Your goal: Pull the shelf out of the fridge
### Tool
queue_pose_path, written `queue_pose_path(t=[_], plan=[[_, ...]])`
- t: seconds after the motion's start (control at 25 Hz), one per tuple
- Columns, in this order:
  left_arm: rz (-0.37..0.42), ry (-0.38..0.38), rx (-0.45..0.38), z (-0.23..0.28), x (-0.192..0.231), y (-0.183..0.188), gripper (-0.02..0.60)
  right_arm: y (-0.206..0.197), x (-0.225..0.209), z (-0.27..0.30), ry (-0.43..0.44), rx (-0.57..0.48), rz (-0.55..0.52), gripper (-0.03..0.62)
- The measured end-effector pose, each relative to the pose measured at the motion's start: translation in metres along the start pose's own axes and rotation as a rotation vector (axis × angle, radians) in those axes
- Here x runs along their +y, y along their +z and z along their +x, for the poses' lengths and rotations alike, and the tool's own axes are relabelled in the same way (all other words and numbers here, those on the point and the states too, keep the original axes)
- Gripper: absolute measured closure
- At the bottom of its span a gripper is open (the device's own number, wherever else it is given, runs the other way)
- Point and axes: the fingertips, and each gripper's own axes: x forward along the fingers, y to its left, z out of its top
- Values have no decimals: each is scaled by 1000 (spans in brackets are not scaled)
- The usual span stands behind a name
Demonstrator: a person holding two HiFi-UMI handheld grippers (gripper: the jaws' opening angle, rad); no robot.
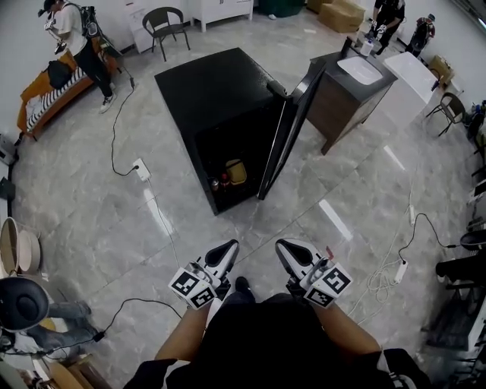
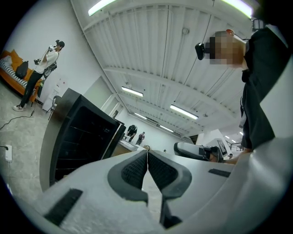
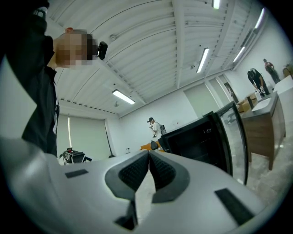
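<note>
1. Two bare forearms, the left forearm (image 1: 190, 334) and the right forearm (image 1: 345, 330), reach forward from the person's dark-clothed body, side by side and a little apart.
2. Each carries a tool pointing level toward the fridge (image 1: 220, 95). The left hand-held gripper (image 1: 228, 245) has its jaws pressed together with nothing between the ribbed pads; its marker cube (image 1: 191, 289) sits at the rear.
3. The right hand-held gripper (image 1: 282, 245) is likewise closed and empty, and neither one touches anything.
4. Grey marbled floor (image 1: 91, 205) spreads below, with a white power strip (image 1: 142, 169) and its cable lying left of the fridge.
5. Well apart from both tools, the black fridge stands on that floor with its door (image 1: 287, 137) swung open to the right.
6. Inside the dark cavity, the left gripper view shows the shelves (image 2: 78, 128) as faint horizontal lines, all within the cabinet. The head view shows a yellow container (image 1: 236, 172) and small red items (image 1: 222, 182) low in the opening.
7. Just right of the door stands a wooden worktop (image 1: 334, 99) with a white basin (image 1: 358, 70).
8. Farther off are a dark chair (image 1: 165, 26), an orange sofa (image 1: 42, 95) with a standing person (image 1: 76, 38) beside it, and more people (image 1: 389, 17) at the far right.
</note>
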Motion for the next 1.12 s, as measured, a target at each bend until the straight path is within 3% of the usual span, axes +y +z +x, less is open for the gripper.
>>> queue_pose_path(t=[0.16, 0.52, 1.12], plan=[[3, -15, -21, 11, 8, 6, 558, 7, -12, 9, -10, -7, -2, 568], [-5, 32, -33, 31, 37, 11, 558, 18, -45, 33, 22, -21, 16, 568], [20, 248, -72, 108, 62, 23, 559, 51, -143, 85, 262, 24, 94, 568]])
